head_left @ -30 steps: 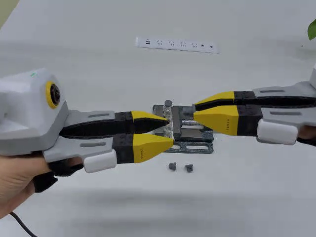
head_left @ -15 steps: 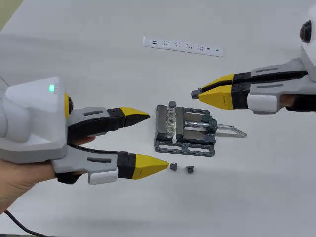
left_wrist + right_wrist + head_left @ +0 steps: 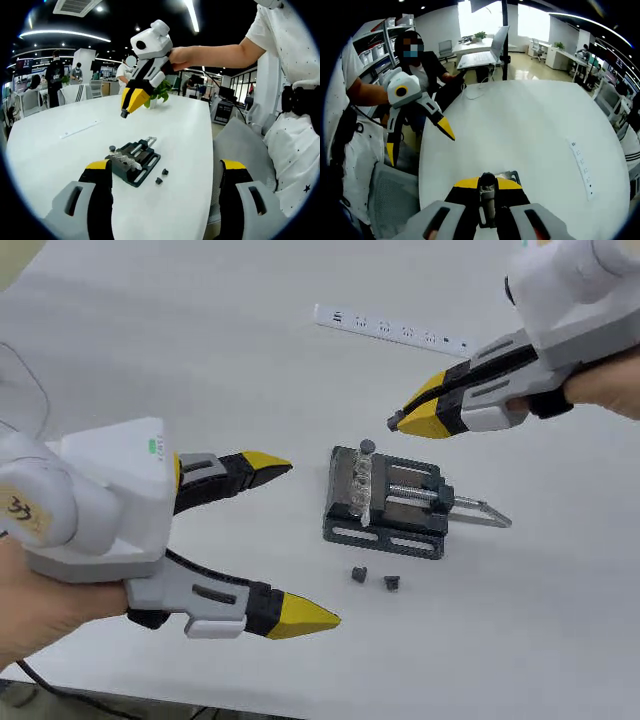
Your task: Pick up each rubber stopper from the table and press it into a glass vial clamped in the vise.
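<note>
change: both tongs pulled back from the vise (camera shifted too)
right tongs: pinched on a rubber stopper, far right of the vise, ready to seat
left tongs: wide open, empty
remaining: two stoppers on the desk, near side of the vise
unclear: vials too small to count
</note>
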The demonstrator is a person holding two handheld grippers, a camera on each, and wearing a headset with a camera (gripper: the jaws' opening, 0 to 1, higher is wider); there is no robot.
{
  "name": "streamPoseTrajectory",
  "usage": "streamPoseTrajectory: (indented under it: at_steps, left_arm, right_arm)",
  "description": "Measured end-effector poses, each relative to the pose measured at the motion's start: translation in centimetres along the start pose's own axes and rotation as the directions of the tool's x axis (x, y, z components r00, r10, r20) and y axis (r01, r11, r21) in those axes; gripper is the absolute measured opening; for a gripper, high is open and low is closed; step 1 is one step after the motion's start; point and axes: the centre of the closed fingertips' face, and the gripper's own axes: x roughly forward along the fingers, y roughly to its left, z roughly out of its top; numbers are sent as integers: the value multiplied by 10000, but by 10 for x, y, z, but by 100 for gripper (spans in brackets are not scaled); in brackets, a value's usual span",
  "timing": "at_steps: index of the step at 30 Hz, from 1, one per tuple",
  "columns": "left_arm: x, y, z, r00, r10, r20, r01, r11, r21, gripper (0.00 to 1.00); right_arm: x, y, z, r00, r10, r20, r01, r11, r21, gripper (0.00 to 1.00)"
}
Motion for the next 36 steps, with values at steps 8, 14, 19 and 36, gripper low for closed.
streamPoseTrajectory:
  at_steps: [8, 14, 19, 36]
  left_arm:
    - [0, -2, -9, 10000, 49, -18, -49, 10000, -13, 96]
    - [-1, 1, -14, 9999, 141, -21, -141, 9999, -89, 99]
    - [-3, 3, -16, 9998, 207, 19, -207, 9997, -132, 99]
    - [-6, 7, -19, 9991, 337, 252, -328, 9989, -330, 99]
  right_arm:
    - [31, -12, -15, 9822, 141, -1871, -416, 9887, -1440, 5]
    - [49, -22, -26, 9663, 131, -2572, -648, 9789, -1939, 5]
    - [63, -28, -35, 9530, 110, -3029, -831, 9706, -2260, 5]
    - [84, -33, -53, 9265, 35, -3762, -1069, 9612, -2544, 5]
